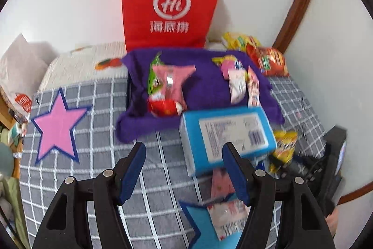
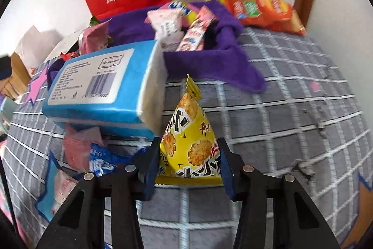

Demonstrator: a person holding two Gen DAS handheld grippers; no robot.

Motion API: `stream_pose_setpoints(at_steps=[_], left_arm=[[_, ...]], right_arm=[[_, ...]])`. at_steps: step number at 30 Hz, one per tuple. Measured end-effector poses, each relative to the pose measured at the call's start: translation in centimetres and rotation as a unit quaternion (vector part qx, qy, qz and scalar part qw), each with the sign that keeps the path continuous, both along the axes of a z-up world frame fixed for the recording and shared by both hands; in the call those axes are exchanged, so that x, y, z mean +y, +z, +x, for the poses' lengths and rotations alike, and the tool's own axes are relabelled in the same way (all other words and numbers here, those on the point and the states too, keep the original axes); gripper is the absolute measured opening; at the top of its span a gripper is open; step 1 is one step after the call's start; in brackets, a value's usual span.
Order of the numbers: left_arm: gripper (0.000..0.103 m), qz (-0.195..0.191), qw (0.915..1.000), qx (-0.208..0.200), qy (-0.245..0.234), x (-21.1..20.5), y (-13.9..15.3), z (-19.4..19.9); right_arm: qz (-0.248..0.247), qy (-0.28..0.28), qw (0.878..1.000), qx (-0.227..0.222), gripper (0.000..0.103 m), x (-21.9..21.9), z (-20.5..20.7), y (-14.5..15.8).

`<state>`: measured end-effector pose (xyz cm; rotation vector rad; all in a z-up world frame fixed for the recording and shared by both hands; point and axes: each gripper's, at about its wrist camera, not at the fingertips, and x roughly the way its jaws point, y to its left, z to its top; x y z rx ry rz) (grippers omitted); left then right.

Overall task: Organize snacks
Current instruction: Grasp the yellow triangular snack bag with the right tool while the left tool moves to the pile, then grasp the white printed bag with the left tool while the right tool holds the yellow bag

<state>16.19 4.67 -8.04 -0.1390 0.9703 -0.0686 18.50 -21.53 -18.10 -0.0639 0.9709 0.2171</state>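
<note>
A yellow triangular snack bag (image 2: 188, 132) stands on the grey checked bedspread (image 2: 279, 132), and my right gripper (image 2: 189, 148) is shut on its lower part, one blue pad against each side. The same yellow bag (image 1: 284, 146) shows at the right edge of the left wrist view. My left gripper (image 1: 184, 151) hangs open over the bedspread with nothing between its fingers. Just beyond its right finger lies a blue box (image 1: 228, 132). A purple cloth (image 1: 209, 90) behind it carries several small snack packets, pink, green, red and white.
A red paper bag (image 1: 172, 4) stands against the white wall behind the purple cloth. An orange chip bag (image 1: 270, 61) lies in the far right corner. A pink star (image 1: 57, 127) marks the bedspread at left. Near my left gripper, a blue star (image 1: 198, 225) carries small packets.
</note>
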Motion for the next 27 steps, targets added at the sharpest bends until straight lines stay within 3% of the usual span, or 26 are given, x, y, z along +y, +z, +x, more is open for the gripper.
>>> stream_pose_setpoints(at_steps=[7,12,19,25,27], left_arm=[[0.066,-0.017,0.9987,0.038,-0.030,-3.2,-4.1,-2.1],[0.066,-0.017,0.9954,0.080,-0.051,-6.1,-7.3,-3.3],[0.067,-0.042,0.9929,0.107,-0.033,-7.0,-10.0,-4.4],[0.084,0.010,0.9954,0.085,-0.043,-9.4,-10.6,-4.9],[0.086,0.033,0.9956,0.075,-0.046,-10.1,-10.9,-5.0]], right_arm=[[0.024,-0.041,0.999,0.002,0.047,-4.3,-1.4,-1.2],[0.042,-0.050,0.997,-0.035,0.047,-4.9,-2.6,-1.9],[0.052,-0.050,0.997,-0.032,0.048,-5.0,-2.1,-1.9],[0.056,-0.050,0.997,-0.031,0.048,-5.0,-2.0,-1.9],[0.064,-0.051,0.996,-0.030,0.048,-5.2,-2.0,-1.9]])
